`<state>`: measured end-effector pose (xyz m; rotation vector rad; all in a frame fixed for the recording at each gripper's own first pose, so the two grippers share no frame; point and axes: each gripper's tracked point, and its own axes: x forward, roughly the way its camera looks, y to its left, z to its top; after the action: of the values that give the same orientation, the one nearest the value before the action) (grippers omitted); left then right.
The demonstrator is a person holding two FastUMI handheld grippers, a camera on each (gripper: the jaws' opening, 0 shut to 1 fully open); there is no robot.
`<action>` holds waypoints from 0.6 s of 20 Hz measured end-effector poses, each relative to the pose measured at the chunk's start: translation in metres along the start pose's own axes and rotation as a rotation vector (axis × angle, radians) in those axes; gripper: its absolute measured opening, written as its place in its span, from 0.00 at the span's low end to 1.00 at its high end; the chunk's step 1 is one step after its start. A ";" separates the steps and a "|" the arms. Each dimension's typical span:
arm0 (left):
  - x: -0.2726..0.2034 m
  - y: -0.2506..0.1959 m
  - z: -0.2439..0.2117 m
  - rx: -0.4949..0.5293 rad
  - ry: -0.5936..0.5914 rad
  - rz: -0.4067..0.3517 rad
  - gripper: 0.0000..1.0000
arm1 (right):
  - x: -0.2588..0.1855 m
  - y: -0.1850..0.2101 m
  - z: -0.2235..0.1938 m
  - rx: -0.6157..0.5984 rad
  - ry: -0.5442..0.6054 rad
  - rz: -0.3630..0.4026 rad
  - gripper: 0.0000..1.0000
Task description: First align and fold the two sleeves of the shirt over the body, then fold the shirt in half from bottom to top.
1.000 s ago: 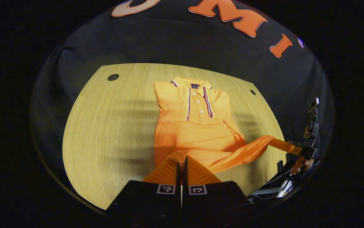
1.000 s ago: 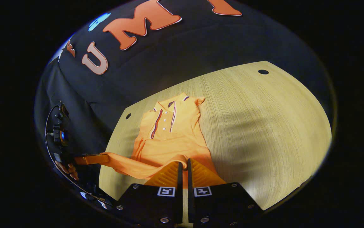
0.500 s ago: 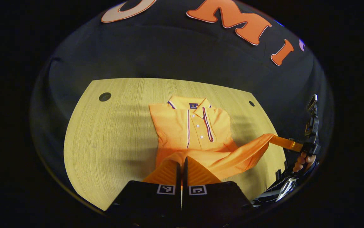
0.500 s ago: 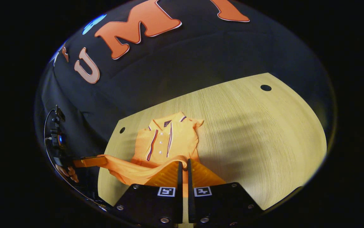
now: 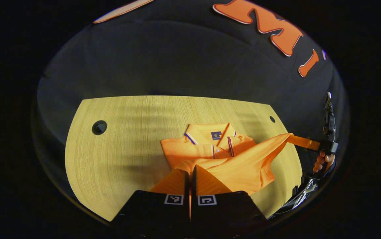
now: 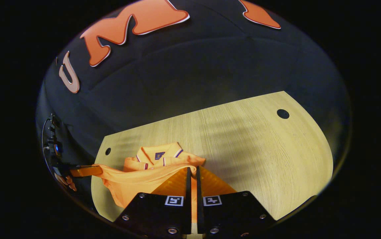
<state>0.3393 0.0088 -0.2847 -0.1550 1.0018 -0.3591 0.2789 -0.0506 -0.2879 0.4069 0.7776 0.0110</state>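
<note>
Both grippers hold the shirt [image 5: 240, 166] hem raised, collar pointing away.

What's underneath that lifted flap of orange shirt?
Beyond the raised hem of the shirt the collar and top of the placket show on the wooden table. The buttons, folded sleeves and lower body are covered.

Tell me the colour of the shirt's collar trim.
Dark navy and white on the orange collar; left gripper view.
</note>
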 end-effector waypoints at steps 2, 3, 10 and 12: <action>0.020 0.010 0.008 -0.001 0.018 0.008 0.01 | 0.016 -0.004 0.003 -0.003 0.022 -0.035 0.07; 0.030 0.015 0.012 0.002 0.019 0.018 0.01 | 0.023 -0.002 0.006 0.007 0.029 -0.041 0.07; 0.052 0.028 0.037 0.057 0.010 0.110 0.14 | 0.054 -0.001 0.039 0.065 0.023 -0.079 0.07; 0.052 0.028 0.041 0.040 -0.010 0.126 0.57 | 0.055 -0.008 0.047 0.063 -0.003 -0.107 0.11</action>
<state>0.4054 0.0142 -0.3115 -0.0566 0.9885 -0.2630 0.3496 -0.0654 -0.2982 0.4245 0.7976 -0.1147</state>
